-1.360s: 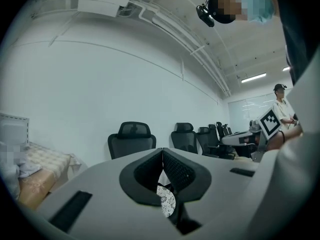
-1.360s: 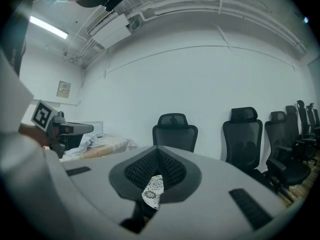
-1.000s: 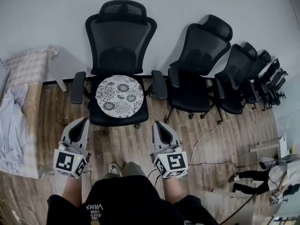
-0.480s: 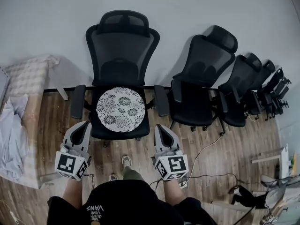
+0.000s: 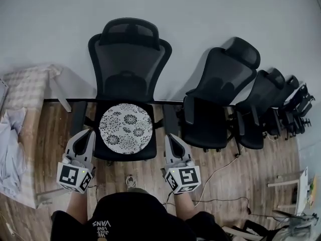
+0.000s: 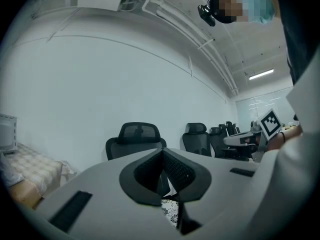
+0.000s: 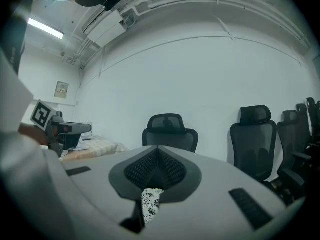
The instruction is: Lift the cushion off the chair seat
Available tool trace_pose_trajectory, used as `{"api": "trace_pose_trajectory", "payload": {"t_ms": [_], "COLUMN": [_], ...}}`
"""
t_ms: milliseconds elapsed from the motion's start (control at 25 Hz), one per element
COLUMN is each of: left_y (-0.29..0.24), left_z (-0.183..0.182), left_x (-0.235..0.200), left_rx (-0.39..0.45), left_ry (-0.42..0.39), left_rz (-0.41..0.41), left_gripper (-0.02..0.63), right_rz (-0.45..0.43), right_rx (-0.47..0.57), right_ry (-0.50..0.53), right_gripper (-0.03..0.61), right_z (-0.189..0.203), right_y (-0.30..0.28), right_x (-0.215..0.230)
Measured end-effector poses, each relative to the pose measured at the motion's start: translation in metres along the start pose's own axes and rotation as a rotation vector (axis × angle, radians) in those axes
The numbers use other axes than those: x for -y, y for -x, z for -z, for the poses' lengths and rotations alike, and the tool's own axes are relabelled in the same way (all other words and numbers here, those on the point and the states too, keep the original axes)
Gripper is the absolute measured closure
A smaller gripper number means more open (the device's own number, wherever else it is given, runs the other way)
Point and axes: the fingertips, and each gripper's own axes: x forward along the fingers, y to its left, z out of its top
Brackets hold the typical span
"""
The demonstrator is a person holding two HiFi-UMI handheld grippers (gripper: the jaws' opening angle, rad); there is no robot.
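With jaws closed and empty on the left gripper (image 5: 89, 134) and right gripper (image 5: 169, 137), the floral cushion (image 5: 125, 128) ahead may be pushed, not gripped.

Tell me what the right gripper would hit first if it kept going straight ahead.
The right gripper would likely meet the chair's near armrest, beside the cushion; height is unclear.

Lit softly and evenly from overhead by a ceiling strip light (image 6: 261, 74), glaring at right of the left gripper view. Throws faint grey shadow on the wall (image 5: 210, 14) beside the chair (image 5: 129, 69). Bent by fisheye, black at corners.
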Motion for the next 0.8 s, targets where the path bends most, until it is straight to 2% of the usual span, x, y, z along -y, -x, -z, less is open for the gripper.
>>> {"api": "trace_pose_trajectory", "payload": {"t_ms": [240, 480, 800], "left_y": [-0.027, -0.044, -0.081], "left_z": [0.001, 0.003, 0.000], "left_x": [-0.003, -0.023, -0.058], "left_rx": [-0.002, -0.018, -0.007], "left_ry": [-0.005, 0.009, 0.013], "left_rz": [-0.032, -0.056, -0.006], "left_gripper": [0.601, 0.601, 0.601], "right_rz": [-0.031, -0.040, 0.004], "right_rx": [-0.009, -0.023, -0.022], "right_ry": [-0.005, -0.014, -0.014], "right_gripper": [0.560, 0.561, 0.561], "right_z": [0.001, 0.003, -0.005], "right_y": [-0.027, -0.053, -0.094], "right_x": [0.024, 0.030, 0.029]}}
